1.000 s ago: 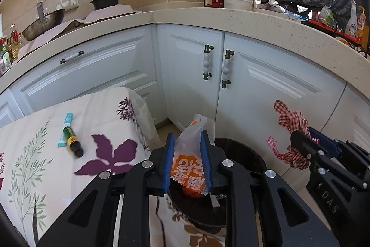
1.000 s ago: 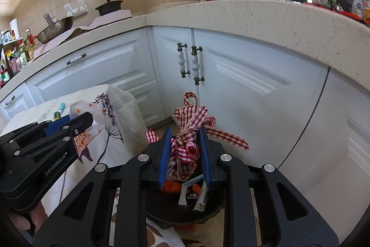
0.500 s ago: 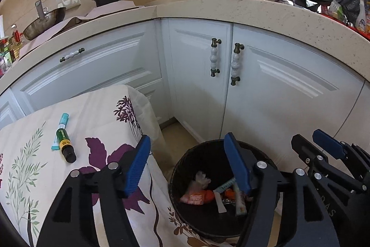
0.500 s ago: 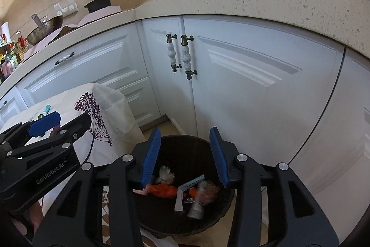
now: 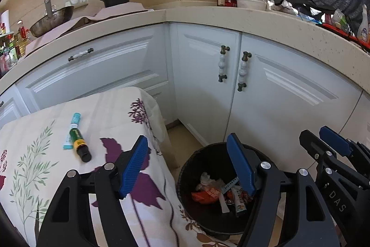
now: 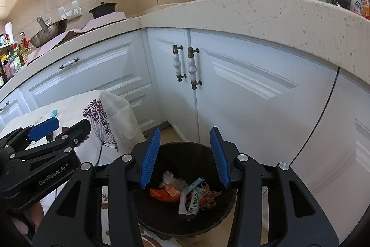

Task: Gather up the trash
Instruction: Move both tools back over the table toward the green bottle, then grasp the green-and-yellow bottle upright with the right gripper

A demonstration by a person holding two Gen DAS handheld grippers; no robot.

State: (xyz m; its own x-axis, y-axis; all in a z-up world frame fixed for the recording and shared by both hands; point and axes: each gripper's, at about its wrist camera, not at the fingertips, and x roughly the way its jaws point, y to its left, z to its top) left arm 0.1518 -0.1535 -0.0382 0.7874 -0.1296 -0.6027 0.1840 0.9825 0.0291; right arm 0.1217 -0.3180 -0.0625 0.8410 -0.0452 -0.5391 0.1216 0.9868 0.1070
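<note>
Both grippers, left gripper point(image 5: 187, 166) still opening, dropped trash into bin point(image 5: 185, 175).

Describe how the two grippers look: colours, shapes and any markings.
Both grippers are black plastic frames with cut-out arms and silver round bolts. Each has two flat fingers with ribbed blue pads. The left gripper bears "GenRobot.AI" in pale letters on its side, seen in the right wrist view. The right gripper shows "DAS" on its side in the left wrist view. No cables or sleeves are visible.
</note>
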